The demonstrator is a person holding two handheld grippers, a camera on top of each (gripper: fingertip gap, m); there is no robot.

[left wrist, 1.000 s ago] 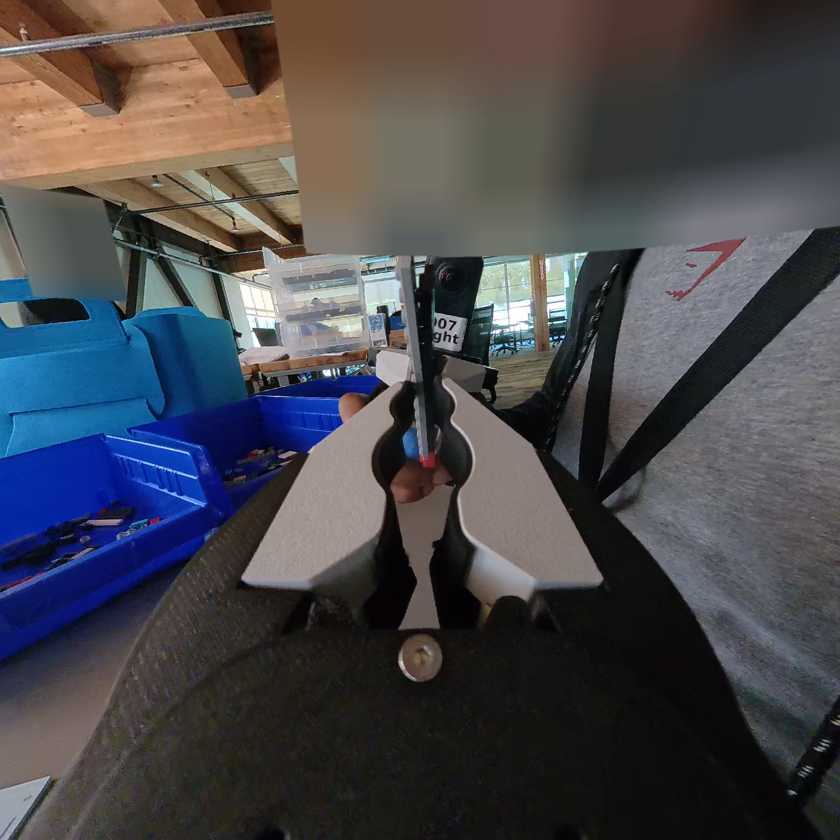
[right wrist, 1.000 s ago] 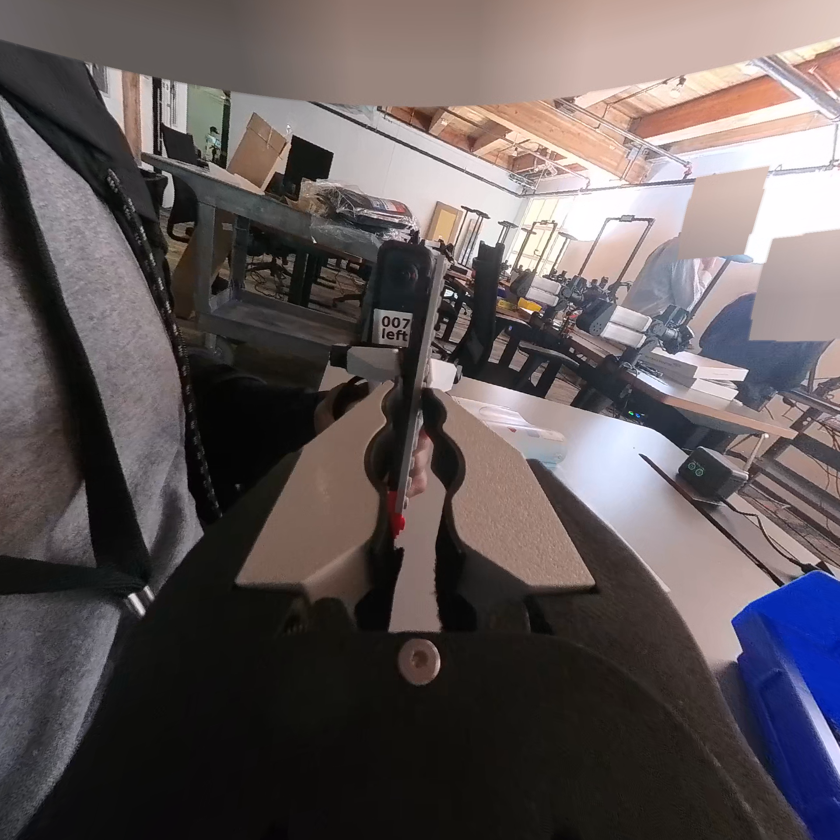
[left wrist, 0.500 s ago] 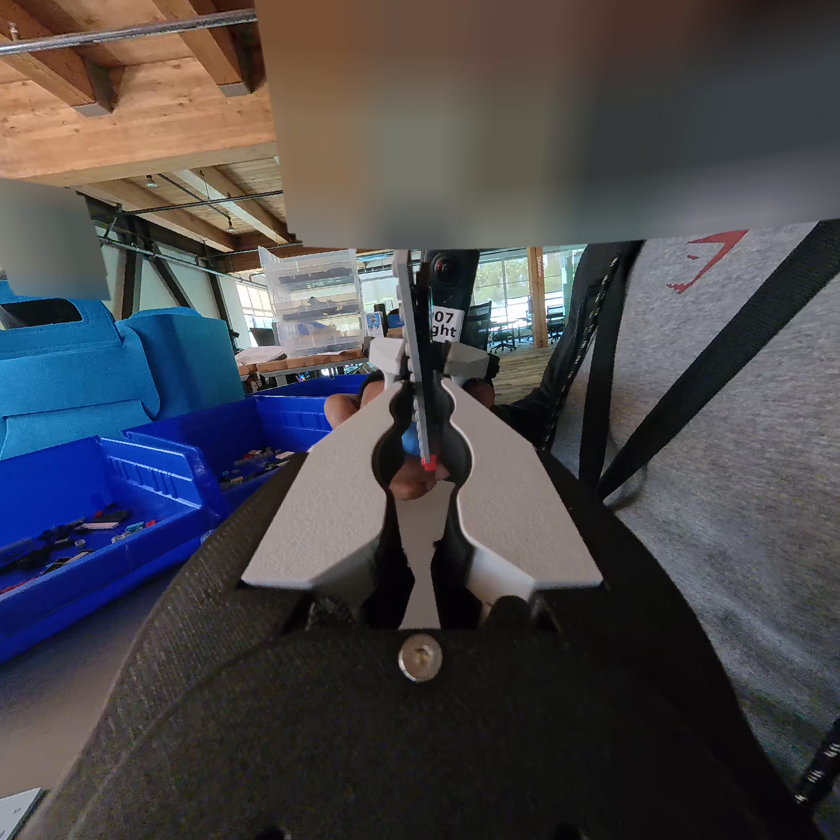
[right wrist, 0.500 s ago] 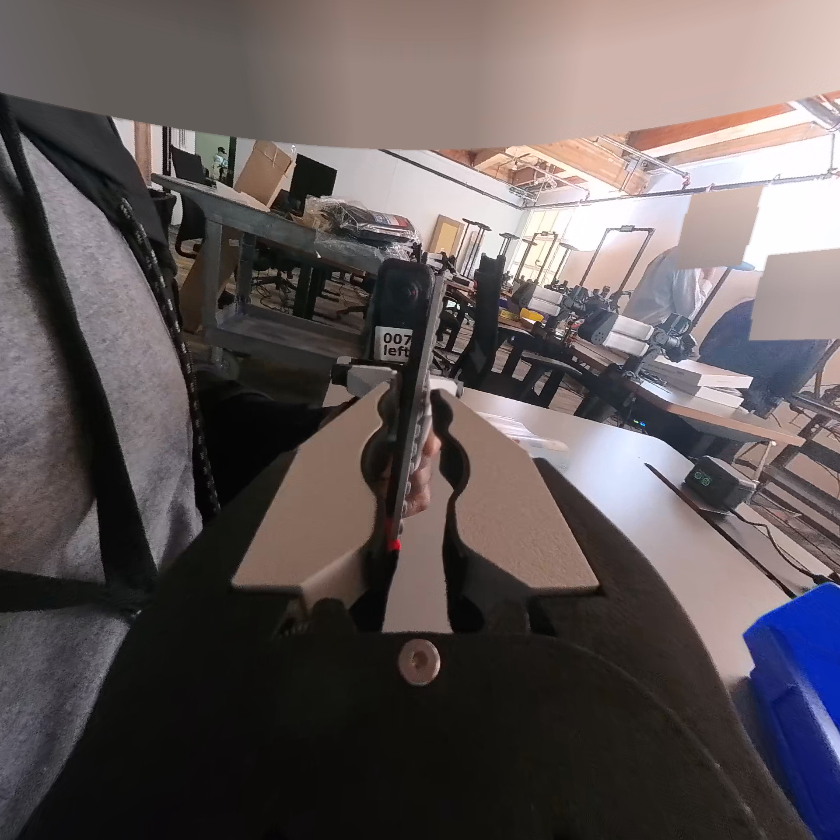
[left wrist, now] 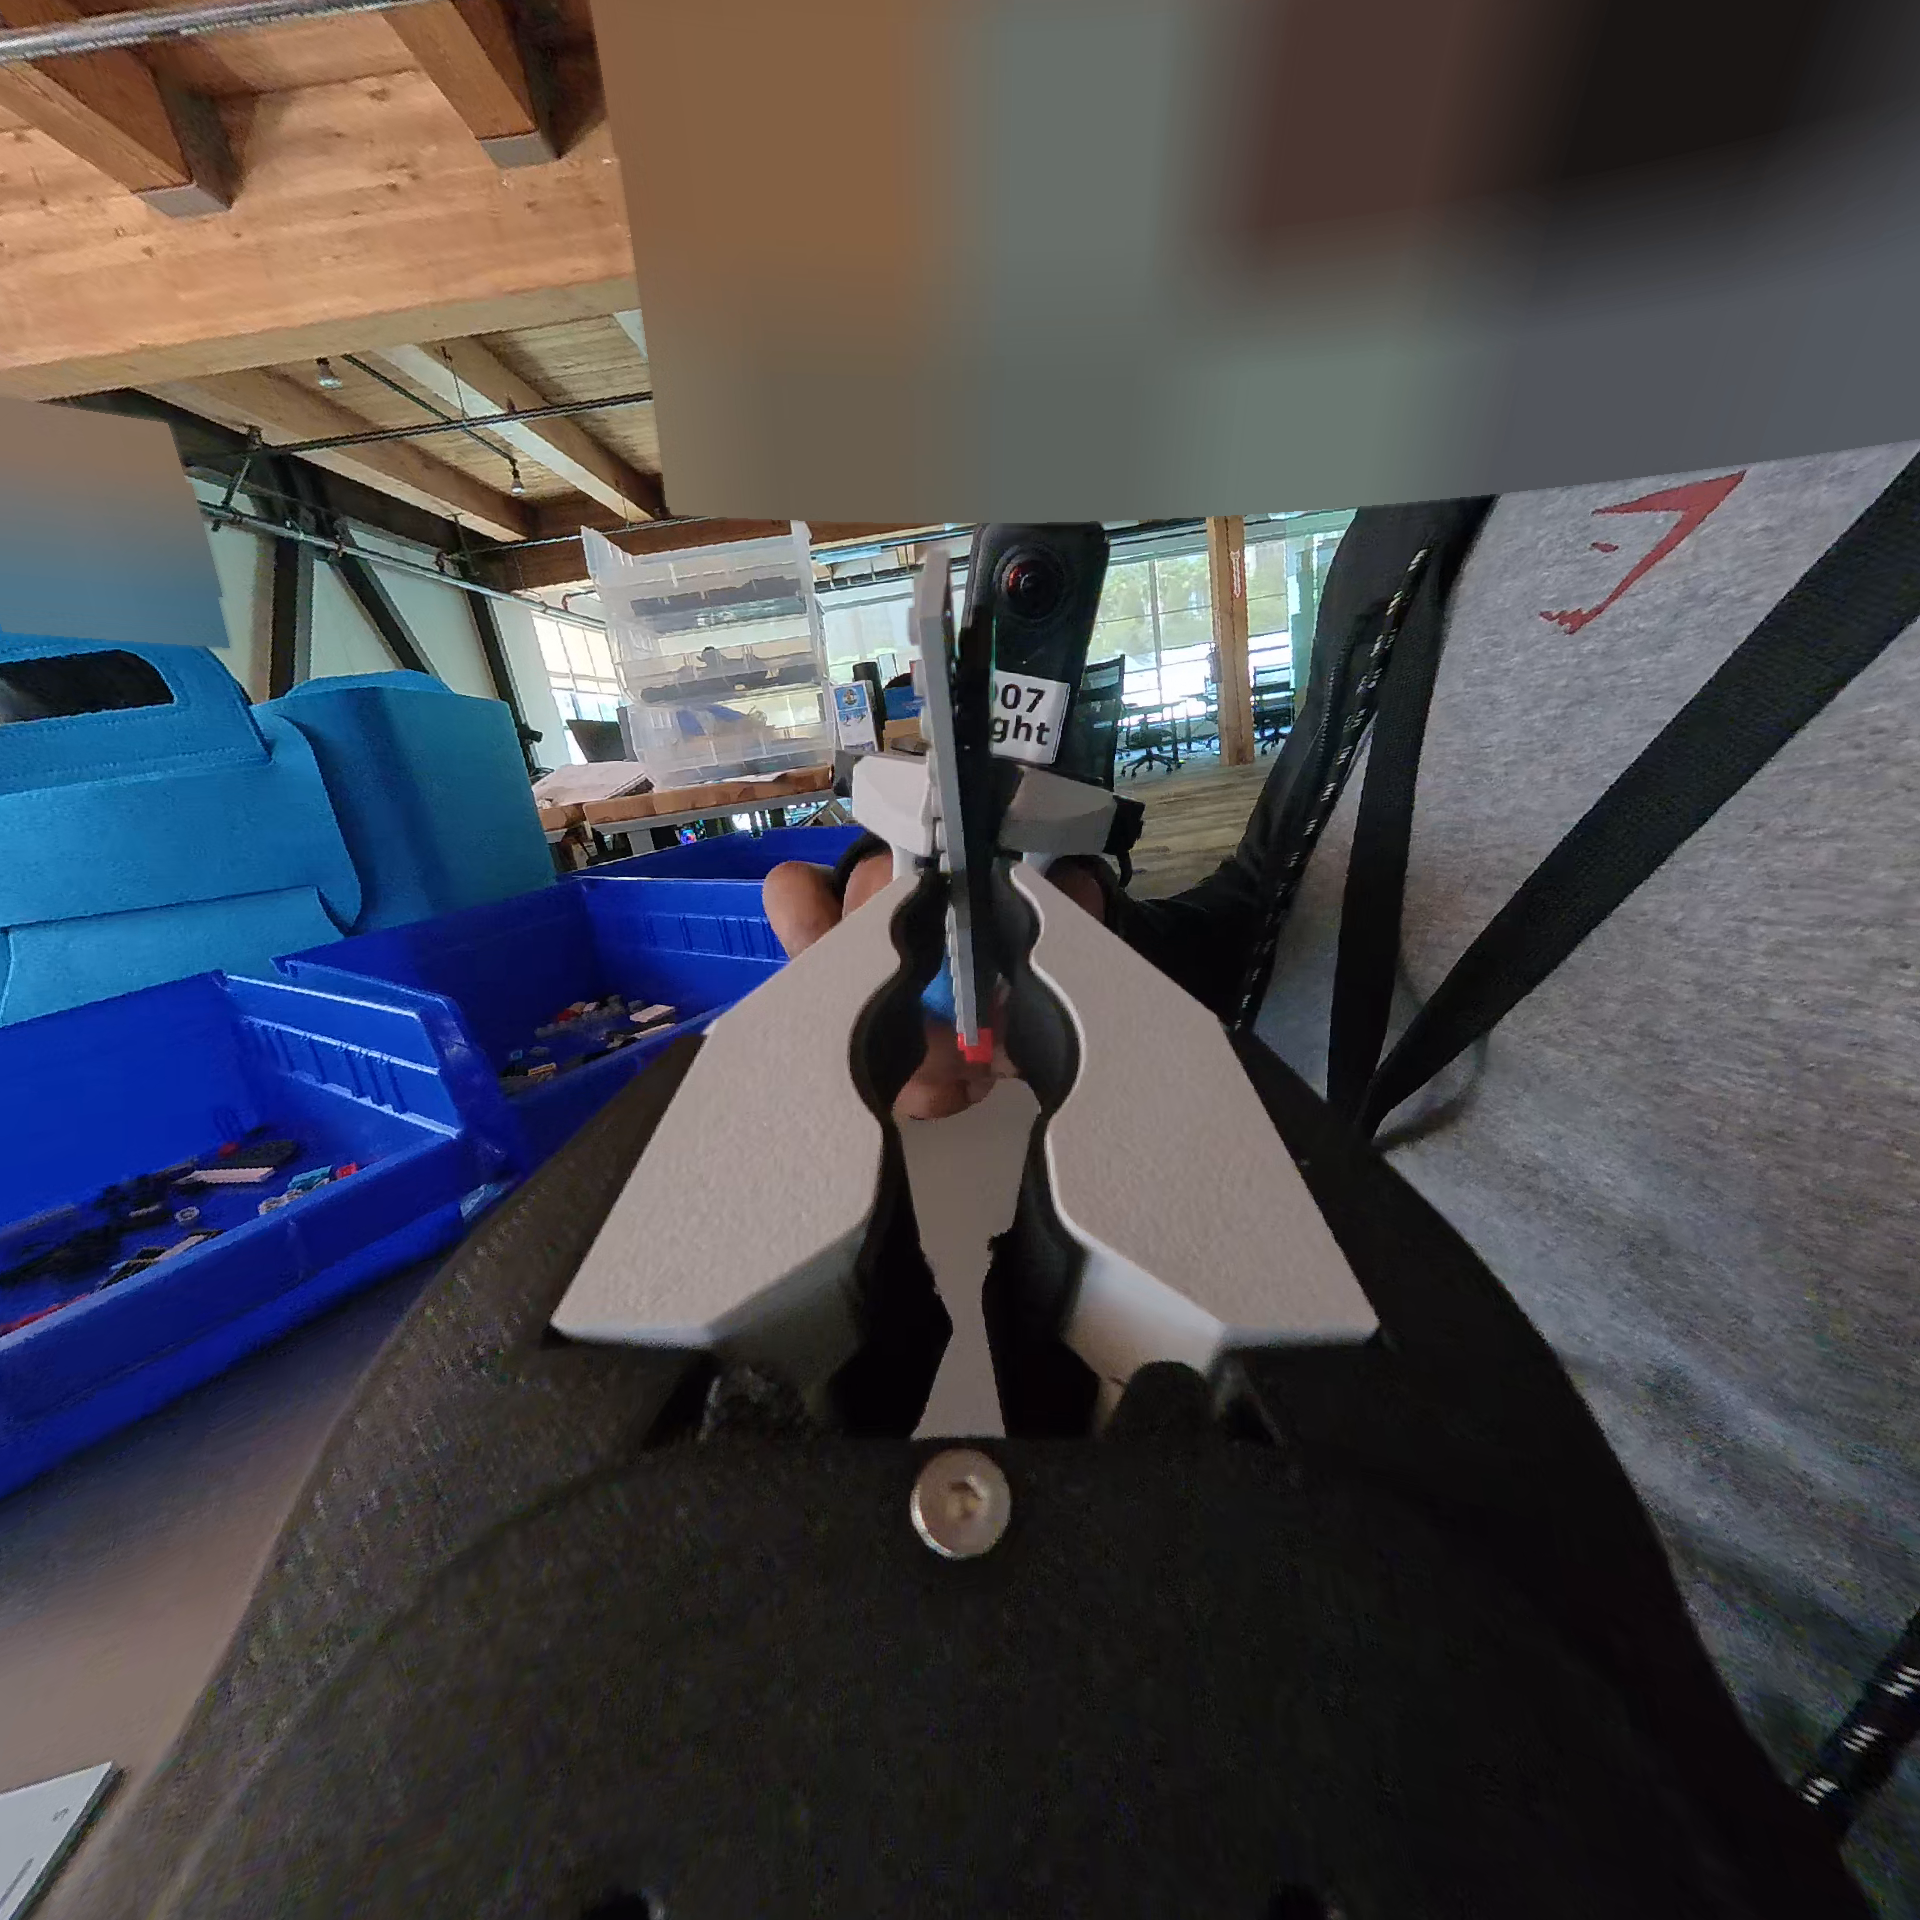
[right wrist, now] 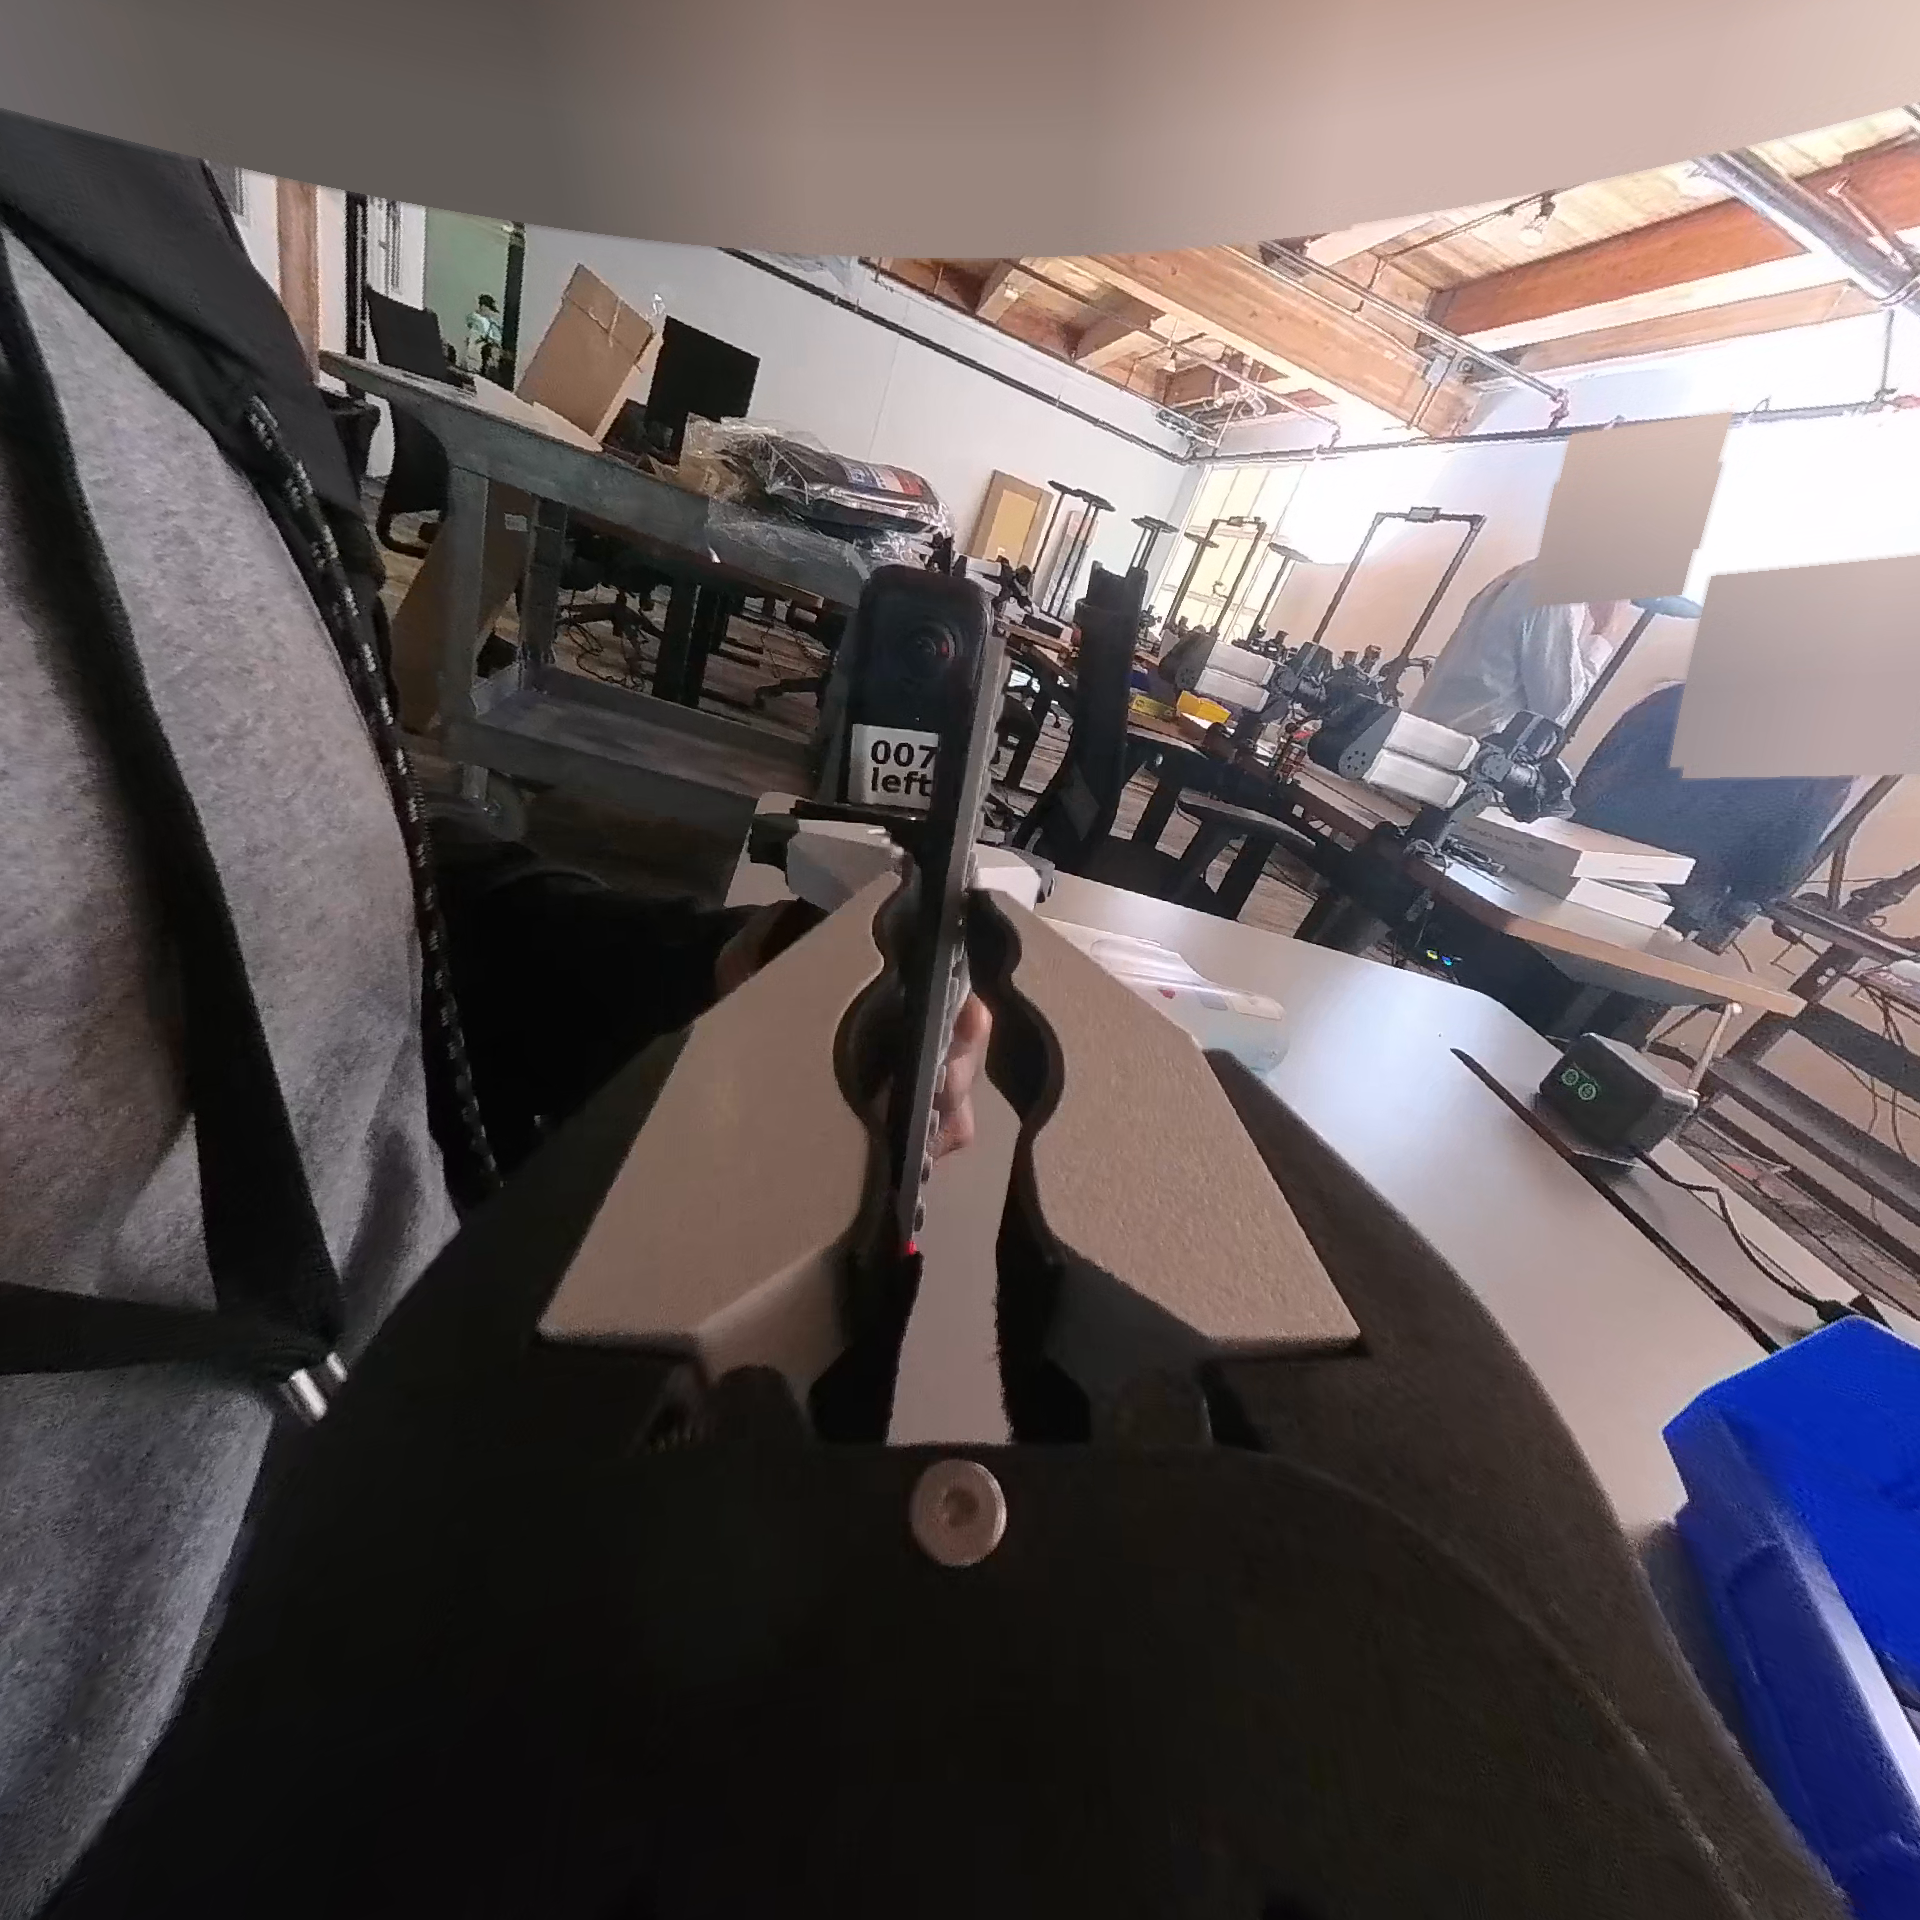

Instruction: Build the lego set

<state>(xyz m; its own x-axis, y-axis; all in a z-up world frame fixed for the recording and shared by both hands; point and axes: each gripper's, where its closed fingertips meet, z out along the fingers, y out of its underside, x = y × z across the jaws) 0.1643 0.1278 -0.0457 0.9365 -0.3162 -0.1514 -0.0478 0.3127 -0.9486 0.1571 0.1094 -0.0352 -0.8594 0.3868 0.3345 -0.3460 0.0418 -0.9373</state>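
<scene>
A long flat lego assembly of grey and black plates is held edge-on, upright, in the air in front of a person's grey sweatshirt. My left gripper is shut on it, and a small red piece sits at the end nearest the camera. My right gripper is shut on the same assembly from the opposite side, with the red end deep between its fingers. The two grippers face each other tip to tip: the right one shows in the left wrist view, the left one in the right wrist view.
Two blue bins with several loose lego pieces stand on the table to the left, with blue foam blocks behind. In the right wrist view the grey table carries a small black device and a blue bin. Left and right tips are no more than a few centimetres apart.
The two grippers have come closer together. The assembly has slid deeper between the right gripper's fingers, and the right gripper looms larger in the left wrist view.
</scene>
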